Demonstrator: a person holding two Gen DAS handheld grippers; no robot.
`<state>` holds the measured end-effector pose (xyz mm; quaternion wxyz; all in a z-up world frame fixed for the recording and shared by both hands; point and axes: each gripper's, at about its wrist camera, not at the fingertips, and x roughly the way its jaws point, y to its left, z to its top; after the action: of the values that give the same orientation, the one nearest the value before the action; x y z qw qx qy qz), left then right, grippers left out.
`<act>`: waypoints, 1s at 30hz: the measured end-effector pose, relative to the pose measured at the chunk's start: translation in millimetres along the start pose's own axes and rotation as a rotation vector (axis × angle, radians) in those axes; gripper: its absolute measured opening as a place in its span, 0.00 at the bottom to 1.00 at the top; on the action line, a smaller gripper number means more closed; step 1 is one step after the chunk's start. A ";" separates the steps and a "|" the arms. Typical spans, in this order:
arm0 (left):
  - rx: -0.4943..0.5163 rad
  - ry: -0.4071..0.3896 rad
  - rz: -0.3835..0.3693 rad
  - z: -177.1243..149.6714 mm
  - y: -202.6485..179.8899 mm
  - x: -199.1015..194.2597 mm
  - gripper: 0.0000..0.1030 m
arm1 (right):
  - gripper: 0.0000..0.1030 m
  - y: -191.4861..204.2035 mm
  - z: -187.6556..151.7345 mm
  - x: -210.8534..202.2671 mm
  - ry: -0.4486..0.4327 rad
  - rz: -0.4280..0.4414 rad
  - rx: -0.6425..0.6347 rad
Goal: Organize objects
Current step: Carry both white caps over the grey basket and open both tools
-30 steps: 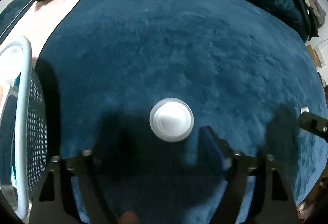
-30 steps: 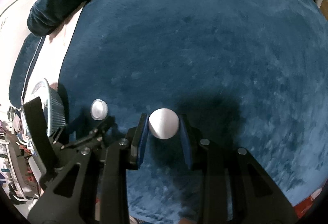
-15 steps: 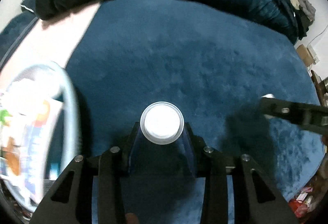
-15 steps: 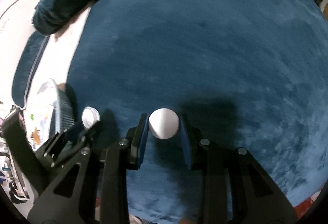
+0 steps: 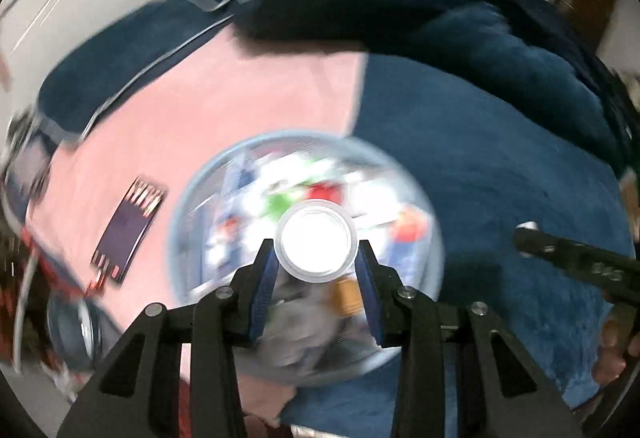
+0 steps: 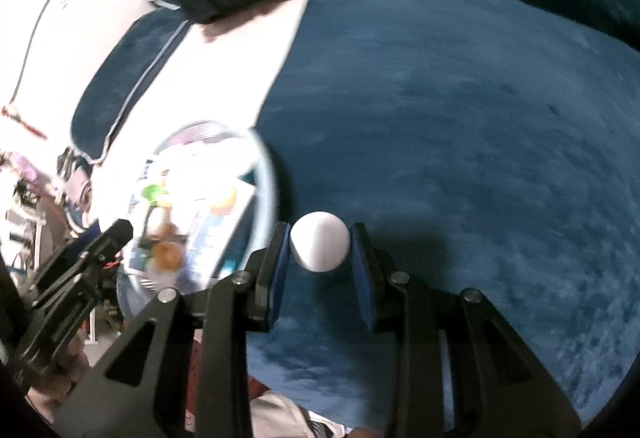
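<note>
My left gripper (image 5: 317,258) is shut on a small white round lidded cup (image 5: 317,241) and holds it above a pale blue mesh basket (image 5: 434,238) full of mixed, blurred items. My right gripper (image 6: 319,250) is shut on a white ball (image 6: 319,246) and holds it above the dark blue blanket (image 6: 460,117), just right of the basket (image 6: 269,173). The left gripper body shows at the lower left of the right wrist view (image 6: 80,266). The right gripper's tip shows at the right of the left wrist view (image 5: 568,254).
The basket stands at the seam of a pink sheet (image 5: 240,97) and the blue blanket (image 5: 500,177). A dark flat packet (image 5: 128,230) lies on the sheet left of the basket. Bunched blue bedding (image 5: 440,5) lies at the far side. Clutter sits at the left edge.
My left gripper closed on the white cup on the blanket, lifted it and swung left over the basket. My right gripper kept its hold on the ball and moved left toward the basket.
</note>
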<state>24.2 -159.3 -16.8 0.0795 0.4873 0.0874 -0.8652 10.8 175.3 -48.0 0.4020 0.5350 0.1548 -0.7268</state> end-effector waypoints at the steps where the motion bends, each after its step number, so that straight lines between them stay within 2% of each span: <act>1: -0.040 0.014 0.003 -3.8 13.3 2.2 0.39 | 0.31 11.9 0.9 3.8 0.003 0.018 -0.015; 3: -0.110 0.033 0.003 -7.5 35.4 5.2 0.39 | 0.31 30.3 2.4 10.2 0.010 0.049 -0.042; 6: -0.144 0.018 -0.015 -8.9 51.7 4.1 0.39 | 0.31 58.5 4.6 22.2 0.025 0.102 -0.079; 10: -0.159 0.046 -0.012 -12.3 56.6 16.1 0.40 | 0.31 85.8 8.1 39.9 0.043 0.146 -0.121; 13: -0.161 0.050 -0.012 -13.4 58.0 22.5 0.39 | 0.31 91.5 7.7 51.6 0.062 0.171 -0.114; 15: -0.157 0.049 -0.017 -13.6 59.7 24.1 0.41 | 0.31 90.6 8.2 55.5 0.068 0.218 -0.088; 16: -0.151 0.050 -0.015 -14.1 59.5 24.4 0.47 | 0.31 91.6 9.3 57.1 0.069 0.242 -0.077; 18: -0.148 0.045 -0.017 -14.1 60.3 23.0 0.80 | 0.32 91.9 11.8 60.1 0.077 0.300 -0.049; 19: -0.149 0.040 -0.020 -13.9 61.0 21.7 0.83 | 0.39 92.3 12.2 59.5 0.077 0.313 -0.043; 20: -0.149 0.034 -0.020 -13.3 61.2 19.6 0.86 | 0.54 94.3 13.2 57.4 0.071 0.325 -0.041; 21: -0.146 0.029 -0.013 -12.6 60.8 17.5 0.90 | 0.63 95.0 13.2 54.9 0.062 0.330 -0.042; 22: -0.141 0.022 -0.003 -12.3 60.0 15.5 0.91 | 0.78 96.2 12.9 50.9 0.047 0.325 -0.047; 23: -0.132 0.015 0.012 -12.0 58.5 13.9 0.91 | 0.88 98.4 12.3 48.6 0.038 0.317 -0.054; 25: -0.109 0.014 0.037 -11.1 55.5 13.7 0.91 | 0.93 101.7 11.1 43.0 0.019 0.276 -0.082; 30: -0.075 0.030 0.076 -11.7 51.4 16.7 0.93 | 1.00 106.1 1.6 39.7 0.014 0.109 -0.179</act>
<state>36.8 -207.5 -40.9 0.1291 0.4999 0.1025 -0.8503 85.2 90.9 -61.4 0.4861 0.5095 0.1926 -0.6834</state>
